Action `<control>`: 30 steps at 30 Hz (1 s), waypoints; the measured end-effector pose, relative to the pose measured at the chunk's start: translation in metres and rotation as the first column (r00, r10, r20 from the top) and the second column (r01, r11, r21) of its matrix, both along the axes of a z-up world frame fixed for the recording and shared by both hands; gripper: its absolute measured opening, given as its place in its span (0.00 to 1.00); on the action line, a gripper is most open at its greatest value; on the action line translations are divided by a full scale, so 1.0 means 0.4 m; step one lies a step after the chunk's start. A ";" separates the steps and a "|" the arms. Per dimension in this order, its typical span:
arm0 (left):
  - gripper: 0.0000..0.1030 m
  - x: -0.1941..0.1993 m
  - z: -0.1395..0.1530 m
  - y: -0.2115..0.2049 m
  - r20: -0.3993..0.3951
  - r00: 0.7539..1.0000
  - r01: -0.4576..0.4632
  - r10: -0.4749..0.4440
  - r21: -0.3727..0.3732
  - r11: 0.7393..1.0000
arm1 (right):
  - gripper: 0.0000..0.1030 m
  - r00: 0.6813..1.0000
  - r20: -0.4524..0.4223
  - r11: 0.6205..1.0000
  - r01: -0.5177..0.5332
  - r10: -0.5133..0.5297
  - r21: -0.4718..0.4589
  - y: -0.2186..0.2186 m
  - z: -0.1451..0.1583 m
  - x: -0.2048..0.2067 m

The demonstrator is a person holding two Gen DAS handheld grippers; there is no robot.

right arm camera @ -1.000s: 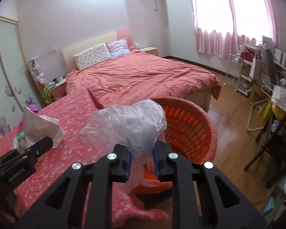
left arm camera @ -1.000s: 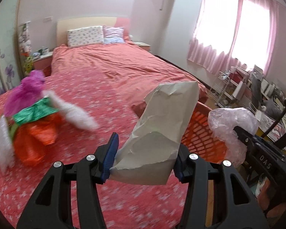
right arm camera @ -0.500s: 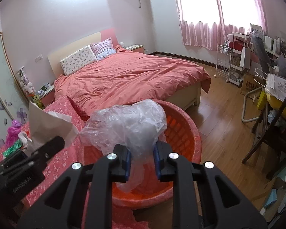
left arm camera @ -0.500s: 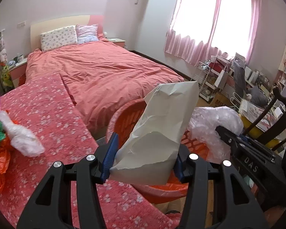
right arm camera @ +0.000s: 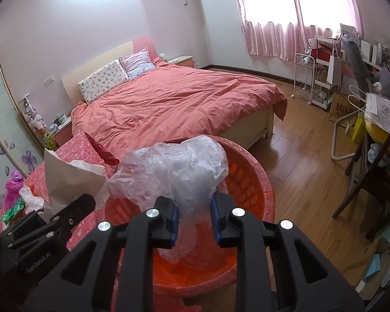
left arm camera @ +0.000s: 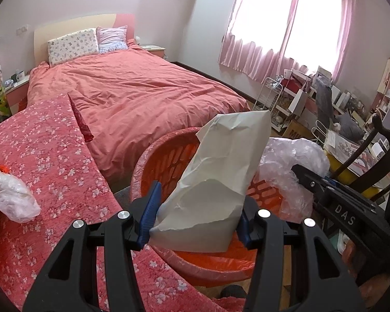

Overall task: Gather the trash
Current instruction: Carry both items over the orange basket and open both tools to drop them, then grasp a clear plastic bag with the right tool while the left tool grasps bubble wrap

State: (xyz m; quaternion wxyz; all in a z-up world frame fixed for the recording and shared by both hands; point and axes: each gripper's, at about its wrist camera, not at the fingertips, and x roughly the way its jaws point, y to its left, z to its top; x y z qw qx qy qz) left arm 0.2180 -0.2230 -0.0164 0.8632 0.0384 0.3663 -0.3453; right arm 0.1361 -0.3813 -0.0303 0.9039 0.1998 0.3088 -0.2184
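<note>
My left gripper (left arm camera: pixel 195 219) is shut on a crumpled white paper bag (left arm camera: pixel 221 179) and holds it over the near rim of an orange plastic basket (left arm camera: pixel 163 156). My right gripper (right arm camera: pixel 195 219) is shut on a bunch of clear plastic wrap (right arm camera: pixel 179 166) and holds it above the same basket (right arm camera: pixel 249 179). The plastic wrap also shows at the right of the left wrist view (left arm camera: pixel 291 161), and the paper bag at the left of the right wrist view (right arm camera: pixel 67 179).
A floral red table cover (left arm camera: pixel 46 156) lies left of the basket, with a clear plastic bag (left arm camera: pixel 10 197) and other colourful bags (right arm camera: pixel 15 195) on it. A bed (right arm camera: pixel 174 104) stands behind. A wire rack (right arm camera: pixel 312 78), chairs and a cluttered desk stand right.
Both grippers have moved right, from over the table cover to over the orange basket, each still holding its piece. The pile of colourful bags has slid out to the left edge.
</note>
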 end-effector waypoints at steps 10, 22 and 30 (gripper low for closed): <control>0.64 0.012 -0.020 -0.020 -0.034 0.999 -0.008 0.008 0.012 1.000 | 0.41 1.000 0.014 0.993 0.013 -0.015 0.113 -0.054 -0.018 0.017; 0.71 0.020 -0.035 -0.005 -0.063 0.997 -0.035 0.036 0.014 0.999 | 0.54 0.999 0.020 0.992 0.037 -0.040 0.121 -0.070 -0.024 0.003; 0.71 0.004 -0.012 0.083 -0.004 0.994 -0.106 0.107 0.026 0.994 | 0.55 1.000 0.012 0.999 0.012 -0.013 0.040 -0.022 0.004 -0.005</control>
